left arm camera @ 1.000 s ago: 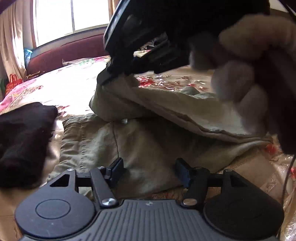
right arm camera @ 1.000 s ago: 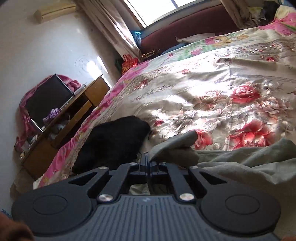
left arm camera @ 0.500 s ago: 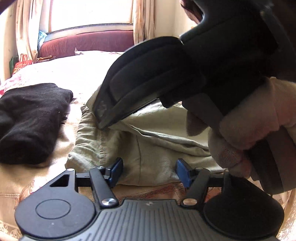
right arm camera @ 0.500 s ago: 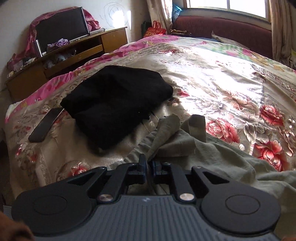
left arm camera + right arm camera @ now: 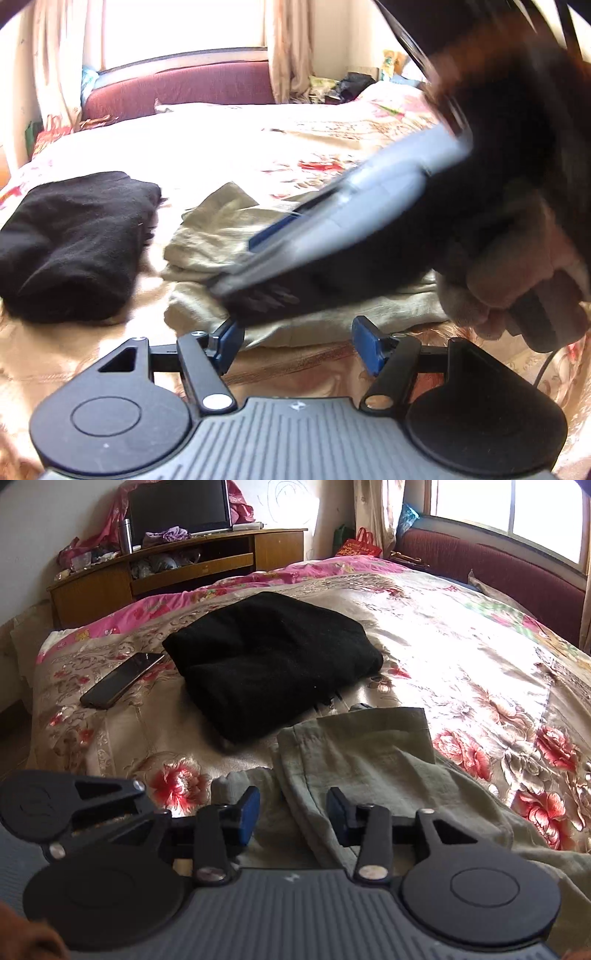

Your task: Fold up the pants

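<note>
The olive-green pants [image 5: 369, 760] lie folded over themselves on the floral bedspread [image 5: 461, 657]. My right gripper [image 5: 293, 816] hovers low over their near fold. Its jaws are opening, and the fabric edge runs between the blue pads without being pressed. In the left wrist view the pants [image 5: 221, 236] sit just beyond my left gripper [image 5: 299, 343], which is open with nothing between its fingers. The right tool [image 5: 332, 229], blurred and held by a gloved hand [image 5: 498, 280], crosses above the pants from the right.
A folded black garment [image 5: 273, 657] lies just left of the pants, with a dark phone [image 5: 122, 679] beside it. Beyond the bed's edge stands a wooden TV stand [image 5: 184, 568]. A maroon headboard [image 5: 184, 85] runs under the window.
The right gripper, shut on a pants edge before, carried it leftward over the pants, rolled level and let go. The fabric now lies flat. The left gripper stayed open and slid a little sideways.
</note>
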